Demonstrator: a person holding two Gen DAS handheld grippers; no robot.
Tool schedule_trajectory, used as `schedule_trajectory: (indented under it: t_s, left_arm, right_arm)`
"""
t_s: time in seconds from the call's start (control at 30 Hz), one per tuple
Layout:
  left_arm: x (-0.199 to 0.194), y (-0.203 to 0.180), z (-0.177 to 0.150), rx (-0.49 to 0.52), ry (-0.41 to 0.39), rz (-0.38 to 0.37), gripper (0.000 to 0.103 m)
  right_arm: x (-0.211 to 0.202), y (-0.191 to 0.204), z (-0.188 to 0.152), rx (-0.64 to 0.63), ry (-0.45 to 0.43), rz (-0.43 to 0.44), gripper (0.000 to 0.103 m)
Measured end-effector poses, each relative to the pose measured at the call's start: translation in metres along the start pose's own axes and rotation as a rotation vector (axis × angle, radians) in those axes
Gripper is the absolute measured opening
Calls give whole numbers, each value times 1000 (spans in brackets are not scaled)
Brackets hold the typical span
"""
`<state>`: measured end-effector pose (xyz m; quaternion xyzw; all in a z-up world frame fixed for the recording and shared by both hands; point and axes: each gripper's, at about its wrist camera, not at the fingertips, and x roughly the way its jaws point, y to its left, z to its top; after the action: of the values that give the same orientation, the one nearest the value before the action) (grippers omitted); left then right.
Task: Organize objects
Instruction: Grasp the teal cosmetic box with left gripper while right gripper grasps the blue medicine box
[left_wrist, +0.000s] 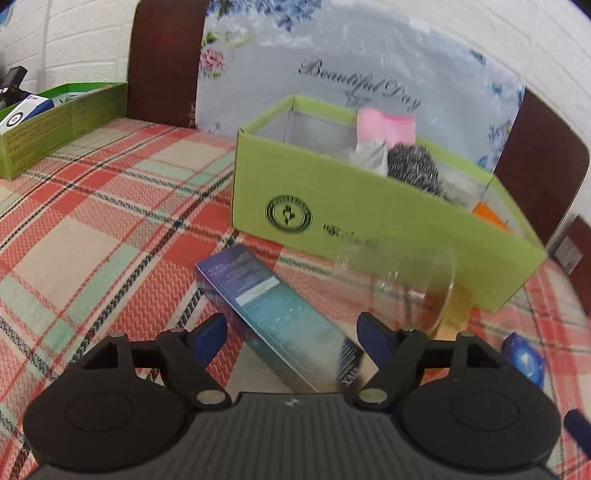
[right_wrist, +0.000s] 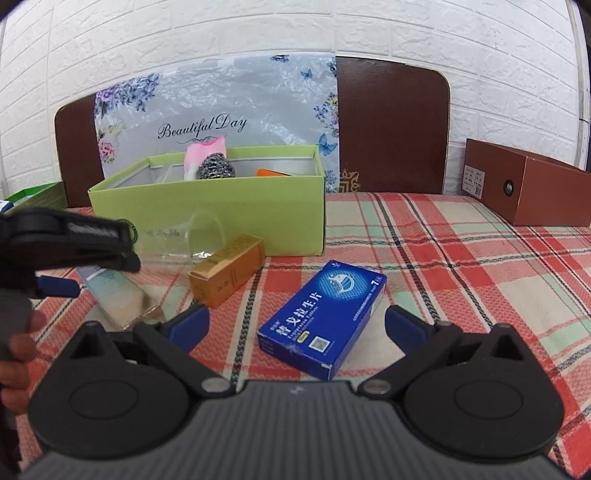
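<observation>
Both claws hover above a plaid tablecloth (right_wrist: 461, 251), each spread wide and gripping nothing. The landmark is the open green box (right_wrist: 207, 206), which stands at the back of the cloth against a flowered plastic bag (right_wrist: 221, 103). It already holds a pink pouch (right_wrist: 207, 151), a steel scouring ball (right_wrist: 216, 168) and something orange (right_wrist: 273, 172), so it is probably the bin into which loose items are being sorted.

Four items lie loose in front of the green box. A clear plastic cup (right_wrist: 201, 236) lies tipped on its side, touching or just short of the box's front wall. A gold carton (right_wrist: 227, 275) lies just in front of the box, near the cup. A teal carton (left_wrist: 280, 317) lies flat and slantwise before the box's left end. A blue medicine box (right_wrist: 325, 321) lies face up, farther forward of the box.

The left claw (left_wrist: 291, 341) straddles the near end of the teal carton, one blue fingertip (left_wrist: 210, 338) on either side, neither pressing it. The right claw (right_wrist: 295, 325) likewise brackets the blue medicine box without contact; each seems lined up for a pickup.

A second green box (left_wrist: 40, 129) stands well to the left of the first, and a brown box (right_wrist: 528, 192) well to its right.
</observation>
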<state>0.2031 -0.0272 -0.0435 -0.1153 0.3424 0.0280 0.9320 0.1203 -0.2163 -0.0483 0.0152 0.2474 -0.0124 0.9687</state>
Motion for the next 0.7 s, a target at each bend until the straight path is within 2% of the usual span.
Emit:
schedule_trajectory:
  t_s: [0.07,0.2,0.3,0.43,0.5,0.57,0.6,0.63,0.67,0.7]
  left_arm:
    - [-2,7,-5,13,-26,-19,81]
    - [-12,26,-10,36,-25,-34,81]
    - [-20,41,-11,35,-24,-11,81]
    - [-29,65,-12,-5,-25,28,81]
    - [-30,71,-14,10,-27,28,76]
    - [-31,71,-15,56,-29,26,67]
    - [-31,70,-16,80,-29,24,63]
    - [-31,69,-16,98,-27,13,53]
    - [-32,69,-17,109,-24,-3,44]
    - [-33,69,-17,117,-21,-15,44]
  right_arm:
    - [8,1,3,-7,17,-11,103]
    - [31,-1,10,21,74,-55,103]
    - [44,-2,14,66,113,-60,103]
    - [58,1,15,56,141,-53,103]
    - [63,2,13,45,150,-71,103]
    - [64,-1,11,46,163,-63,93]
    - [62,-3,11,48,157,-51,77]
    - [59,-4,11,44,149,-39,67]
    - [56,-4,11,34,145,-13,64]
    - [52,-4,11,17,149,21,60]
